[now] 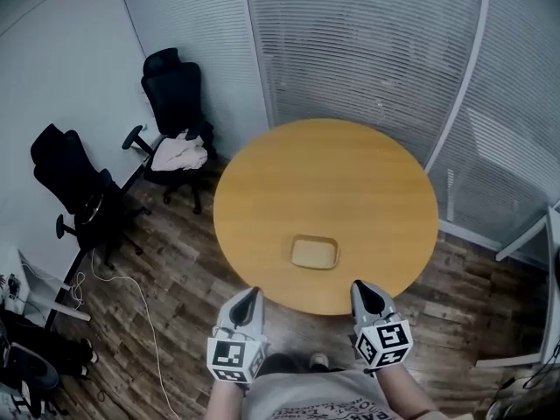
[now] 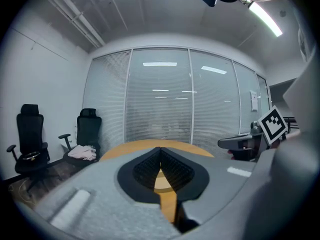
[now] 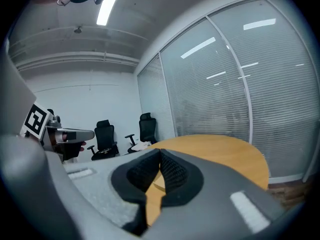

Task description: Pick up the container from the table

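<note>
Round table (image 1: 350, 173); one container (image 1: 313, 252)

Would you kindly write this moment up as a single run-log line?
phase: pre-grasp | container: on table, toward the person's side, untouched | left tongs: shut, empty | right tongs: shut, empty

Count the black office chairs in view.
2. One office chair at upper left holds a pale cloth; the second office chair stands left of it. Others may be hidden.
</note>
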A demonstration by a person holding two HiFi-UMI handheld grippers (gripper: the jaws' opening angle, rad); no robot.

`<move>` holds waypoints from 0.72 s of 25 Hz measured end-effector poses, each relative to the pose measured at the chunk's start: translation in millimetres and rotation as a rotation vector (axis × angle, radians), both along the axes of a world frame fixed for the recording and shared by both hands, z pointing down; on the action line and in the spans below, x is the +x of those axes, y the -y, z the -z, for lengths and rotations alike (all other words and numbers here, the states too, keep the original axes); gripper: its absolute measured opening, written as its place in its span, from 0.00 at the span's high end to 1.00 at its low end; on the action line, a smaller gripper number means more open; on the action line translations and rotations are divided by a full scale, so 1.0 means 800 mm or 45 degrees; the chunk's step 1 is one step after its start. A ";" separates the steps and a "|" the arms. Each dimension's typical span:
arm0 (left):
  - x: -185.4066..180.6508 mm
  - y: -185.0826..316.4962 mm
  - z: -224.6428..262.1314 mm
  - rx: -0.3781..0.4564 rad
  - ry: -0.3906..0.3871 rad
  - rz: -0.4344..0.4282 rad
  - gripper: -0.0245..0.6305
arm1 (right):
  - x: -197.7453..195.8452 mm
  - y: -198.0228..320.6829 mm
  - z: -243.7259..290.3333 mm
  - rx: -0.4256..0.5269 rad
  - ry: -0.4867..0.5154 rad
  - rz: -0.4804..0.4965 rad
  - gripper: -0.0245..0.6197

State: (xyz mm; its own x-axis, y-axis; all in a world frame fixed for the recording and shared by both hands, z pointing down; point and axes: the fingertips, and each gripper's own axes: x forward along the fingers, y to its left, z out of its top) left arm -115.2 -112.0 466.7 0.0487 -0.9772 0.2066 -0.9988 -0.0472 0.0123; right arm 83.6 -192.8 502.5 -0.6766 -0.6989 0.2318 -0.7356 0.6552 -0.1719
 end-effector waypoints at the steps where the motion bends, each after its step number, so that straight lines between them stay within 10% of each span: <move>1: -0.004 0.011 -0.002 -0.002 -0.005 -0.010 0.95 | -0.002 0.006 -0.003 -0.007 -0.007 -0.009 0.96; 18: -0.082 0.247 -0.010 0.008 -0.042 -0.525 0.95 | -0.074 0.136 -0.036 -0.129 -0.131 -0.376 0.96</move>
